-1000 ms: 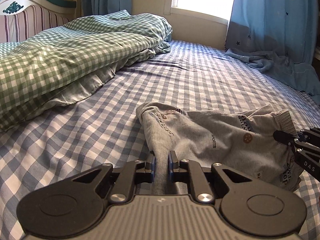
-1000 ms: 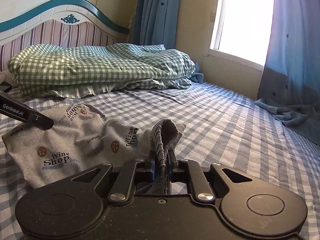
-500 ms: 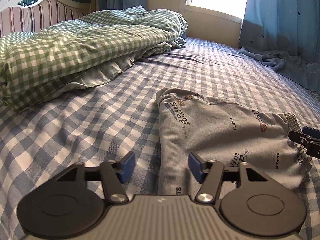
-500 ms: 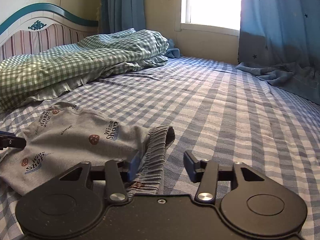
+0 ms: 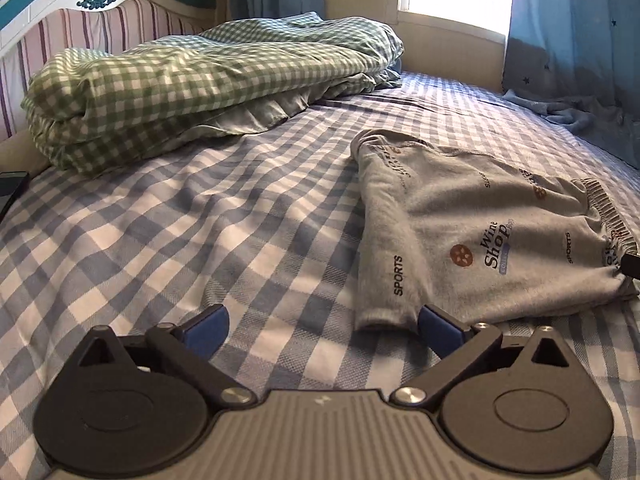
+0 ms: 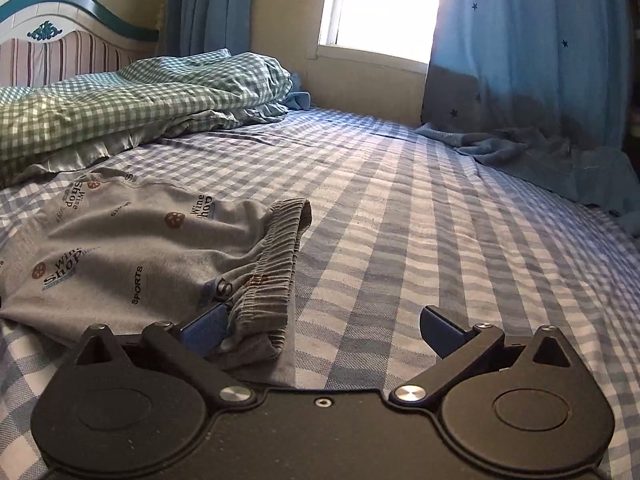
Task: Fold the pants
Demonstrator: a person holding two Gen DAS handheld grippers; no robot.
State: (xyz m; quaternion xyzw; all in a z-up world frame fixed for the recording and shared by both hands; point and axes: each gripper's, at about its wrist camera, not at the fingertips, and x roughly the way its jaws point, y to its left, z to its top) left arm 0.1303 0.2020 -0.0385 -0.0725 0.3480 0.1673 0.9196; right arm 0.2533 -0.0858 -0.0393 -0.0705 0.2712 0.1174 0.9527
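Observation:
Grey printed pants (image 5: 472, 240) lie folded and flat on the blue checked bed sheet (image 5: 160, 240). My left gripper (image 5: 322, 326) hovers low at their near left corner, its jaws opening wide. That corner lies loose just inside the right finger (image 5: 438, 330), and no pad presses on it. In the right wrist view the pants (image 6: 132, 248) end in a ribbed waistband (image 6: 276, 276). My right gripper (image 6: 322, 324) is also opening. The waistband lies free between its fingers, against the left finger (image 6: 206, 326). The right gripper's tip (image 5: 632, 265) shows at the left wrist view's right edge.
A rolled green checked duvet (image 5: 200, 92) lies along the striped headboard (image 5: 80, 20). Blue star curtains (image 6: 520, 60) hang by the window, with a blue cloth (image 6: 540, 156) bunched on the bed's far right. A dark flat object (image 5: 10, 188) sits at the left edge.
Both grippers were shut on the pants a second ago, the left on a fold, the right on the waistband. Both have let go, opened wide and drawn back; the pants dropped flat.

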